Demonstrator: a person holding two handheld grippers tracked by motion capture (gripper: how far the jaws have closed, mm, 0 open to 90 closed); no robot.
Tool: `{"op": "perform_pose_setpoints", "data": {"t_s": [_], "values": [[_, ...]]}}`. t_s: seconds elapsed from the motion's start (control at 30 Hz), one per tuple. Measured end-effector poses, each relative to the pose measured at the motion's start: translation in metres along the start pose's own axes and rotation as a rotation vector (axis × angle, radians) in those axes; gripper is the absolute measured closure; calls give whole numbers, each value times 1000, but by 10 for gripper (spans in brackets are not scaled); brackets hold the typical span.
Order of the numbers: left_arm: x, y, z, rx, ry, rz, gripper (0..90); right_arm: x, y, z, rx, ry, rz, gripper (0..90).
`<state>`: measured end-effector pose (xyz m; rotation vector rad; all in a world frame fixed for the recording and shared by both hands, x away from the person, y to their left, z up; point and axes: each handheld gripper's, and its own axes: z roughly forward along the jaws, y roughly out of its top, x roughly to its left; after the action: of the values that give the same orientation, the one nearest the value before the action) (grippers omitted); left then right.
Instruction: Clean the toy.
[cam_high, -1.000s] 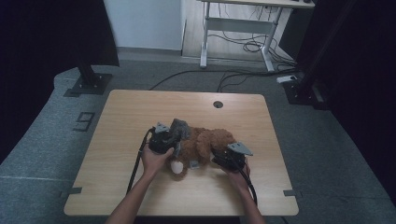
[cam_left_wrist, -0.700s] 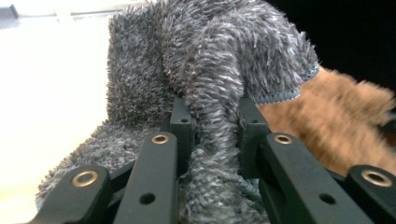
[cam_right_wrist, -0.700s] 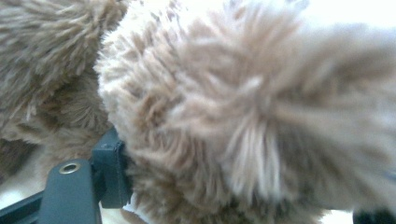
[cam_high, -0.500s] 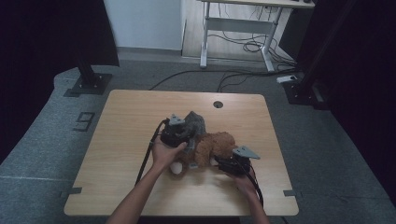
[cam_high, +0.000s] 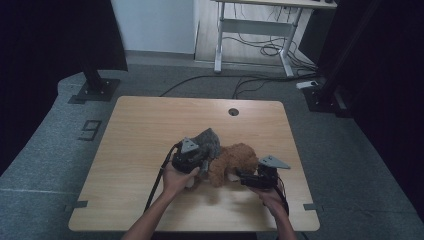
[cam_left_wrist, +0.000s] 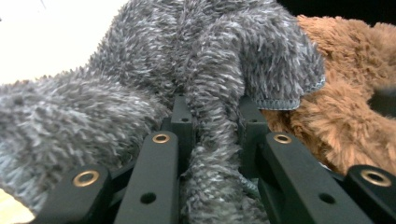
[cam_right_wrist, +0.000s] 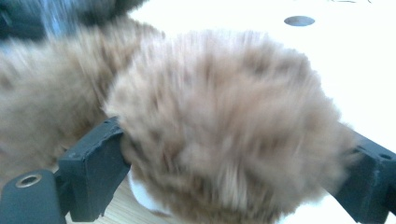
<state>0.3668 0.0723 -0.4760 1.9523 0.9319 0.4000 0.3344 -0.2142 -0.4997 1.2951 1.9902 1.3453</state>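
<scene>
My left gripper (cam_high: 200, 156) pinching a fold of the grey cloth (cam_high: 209, 141) draped on the brown teddy bear (cam_high: 232, 161), bear nearer the desk's (cam_high: 150, 125) front edge than its back, my right gripper's (cam_high: 242, 178) fingers just opened wide, the bear's paw still between them, bare wood open along back and left edges

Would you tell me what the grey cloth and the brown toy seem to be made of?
Grey cloth: looks like fluffy synthetic fleece, matte, with long loose fibres and a stitched hem. Brown toy: apparently plush fabric over soft stuffing, judging by its shaggy pile and rounded bulges.
</scene>
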Motion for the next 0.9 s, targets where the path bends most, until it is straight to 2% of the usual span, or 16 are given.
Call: {"op": "perform_pose_setpoints", "data": {"t_s": [0.1, 0.17, 0.3, 0.37, 0.47, 0.53, 0.73, 0.83, 0.9], "values": [[-4, -4, -4, -8, -12, 1, 737, -1, 12, -7, -26, 11, 16, 92], [-6, -7, -7, -15, -21, -3, 737, -2, 21, -7, -16, 11, 10, 89], [-9, -15, -15, -29, -42, -5, 736, -6, 19, 9, 84, 20, 30, 52], [-9, -19, -19, -31, -51, -4, 735, -9, 10, 17, 146, 55, 74, 17], [-10, -24, -23, -29, -67, -2, 736, -12, -3, 22, 177, 79, 121, 0], [-10, -26, -24, -30, -73, -10, 735, -13, -10, 23, 169, 90, 148, 11], [-14, -28, -25, -41, -71, -23, 734, -8, -15, 22, 141, 80, 131, 212], [-14, -18, -31, -49, -78, -40, 731, -7, -19, 20, 117, 76, 117, 275], [-19, -5, -34, -55, -66, -16, 729, -6, -22, 19, 95, 73, 111, 295]]}}
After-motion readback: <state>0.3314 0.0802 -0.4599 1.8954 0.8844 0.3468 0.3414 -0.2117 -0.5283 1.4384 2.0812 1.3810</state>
